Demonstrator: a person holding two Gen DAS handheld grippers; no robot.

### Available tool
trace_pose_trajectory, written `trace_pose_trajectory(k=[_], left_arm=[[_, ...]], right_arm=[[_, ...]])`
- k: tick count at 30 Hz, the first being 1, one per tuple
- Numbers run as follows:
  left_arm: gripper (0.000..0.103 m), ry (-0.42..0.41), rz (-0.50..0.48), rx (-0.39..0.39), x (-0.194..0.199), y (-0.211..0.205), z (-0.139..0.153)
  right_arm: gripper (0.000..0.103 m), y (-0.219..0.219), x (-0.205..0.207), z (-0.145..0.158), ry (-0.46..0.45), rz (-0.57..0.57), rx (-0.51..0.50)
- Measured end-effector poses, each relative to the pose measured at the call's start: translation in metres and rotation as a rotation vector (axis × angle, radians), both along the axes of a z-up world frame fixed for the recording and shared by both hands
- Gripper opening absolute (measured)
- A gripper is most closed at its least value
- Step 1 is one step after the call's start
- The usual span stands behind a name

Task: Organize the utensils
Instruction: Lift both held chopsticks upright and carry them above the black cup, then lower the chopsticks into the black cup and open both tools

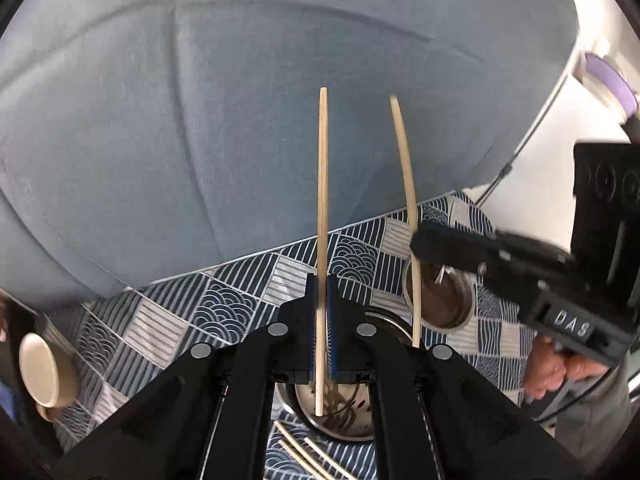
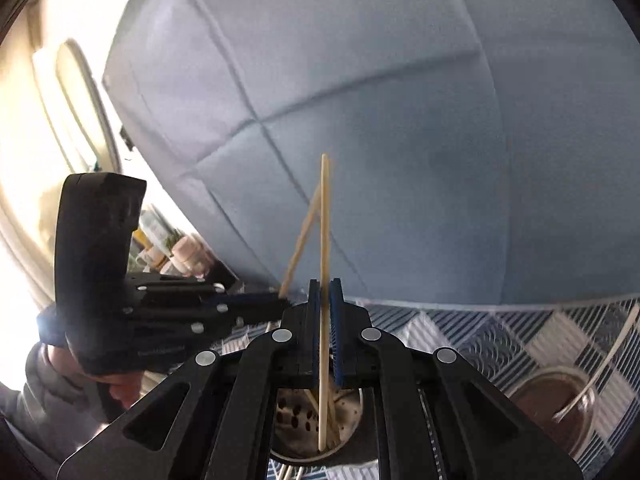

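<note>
At the right edge of the left wrist view, white letters "DAS" stand on the black body of the right gripper (image 1: 416,246). In the right wrist view, faint lettering on the left gripper (image 2: 286,304) is too blurred to read.

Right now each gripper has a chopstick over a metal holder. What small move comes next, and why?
Probably lower both straight down, then open the jaws. The left gripper holds its chopstick upright with the lower end already inside the perforated metal holder. The right gripper likewise has its chopstick dipping into the holder. More loose chopsticks wait on the patterned cloth.
</note>
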State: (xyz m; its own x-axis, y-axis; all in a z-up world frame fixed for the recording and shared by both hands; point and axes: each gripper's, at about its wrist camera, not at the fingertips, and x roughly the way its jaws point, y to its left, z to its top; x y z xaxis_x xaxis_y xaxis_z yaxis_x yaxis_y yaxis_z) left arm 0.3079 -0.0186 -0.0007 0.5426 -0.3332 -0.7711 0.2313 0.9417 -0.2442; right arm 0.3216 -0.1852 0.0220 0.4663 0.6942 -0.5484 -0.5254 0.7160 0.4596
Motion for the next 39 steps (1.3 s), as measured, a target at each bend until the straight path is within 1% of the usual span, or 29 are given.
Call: trace_pose_trajectory(k=[3,8,11,12,15,18,20,22,28,30,31,32,34,35,36,38,39], left_arm=[[0.005,-0.011,-0.017,-0.011,-0.001,-0.004,-0.007],[0.005,0.004,-0.007,-0.028,-0.007,-0.007,-0.02],[0.005,-0.016,-0.007,-0.003,-0.015,-0.007,-0.021],[0.005,-0.02,-0.011,0.011,-0.018,-0.007,-0.021],[0.006,-0.026,-0.016,0.03,-0.026,-0.005,-0.019],[0.02,-0.026,-0.006,0.038,-0.033,0.0,-0.015],[0.021,-0.03,0.0,0.049,-0.037,0.003,-0.013],[0.025,-0.03,0.004,0.063,-0.041,0.005,-0.01],[0.029,-0.03,0.016,0.095,-0.05,0.01,-0.004],[0.034,-0.03,0.016,0.096,-0.053,0.012,-0.003],[0.039,-0.032,0.022,0.102,-0.056,0.014,-0.001],[0.041,-0.032,0.025,0.109,-0.057,0.014,-0.001],[0.041,-0.03,0.031,0.129,-0.061,0.018,-0.002],[0.041,-0.025,0.033,0.14,-0.062,0.019,-0.003],[0.042,-0.016,0.034,0.15,-0.064,0.021,-0.003],[0.048,-0.005,0.039,0.157,-0.069,0.025,-0.003],[0.055,-0.002,0.05,0.167,-0.072,0.028,-0.004]], right_arm=[[0.005,-0.001,0.0,-0.01,0.025,-0.011,-0.036],[0.005,-0.002,-0.009,-0.017,0.039,0.006,-0.039],[0.005,-0.004,-0.014,-0.019,0.045,0.01,-0.034],[0.007,-0.005,-0.015,-0.02,0.05,0.01,-0.032],[0.008,-0.006,-0.019,-0.019,0.051,-0.008,-0.033],[0.009,-0.009,-0.023,-0.016,0.058,-0.013,-0.015],[0.009,-0.011,-0.025,-0.013,0.052,-0.018,-0.015],[0.009,-0.013,-0.028,-0.01,0.053,-0.023,-0.02],[0.009,-0.02,-0.039,-0.005,0.05,-0.031,-0.003],[0.009,-0.022,-0.043,-0.002,0.043,-0.035,-0.003],[0.01,-0.024,-0.045,-0.001,0.042,-0.036,-0.001],[0.01,-0.025,-0.047,0.0,0.043,-0.038,-0.002],[0.019,-0.027,-0.051,0.002,0.04,-0.05,-0.01],[0.028,-0.028,-0.053,0.003,0.037,-0.056,-0.012],[0.031,-0.03,-0.057,0.004,0.03,-0.065,-0.012],[0.033,-0.032,-0.061,0.006,0.027,-0.07,-0.009],[0.037,-0.033,-0.064,0.007,0.023,-0.073,-0.009]])
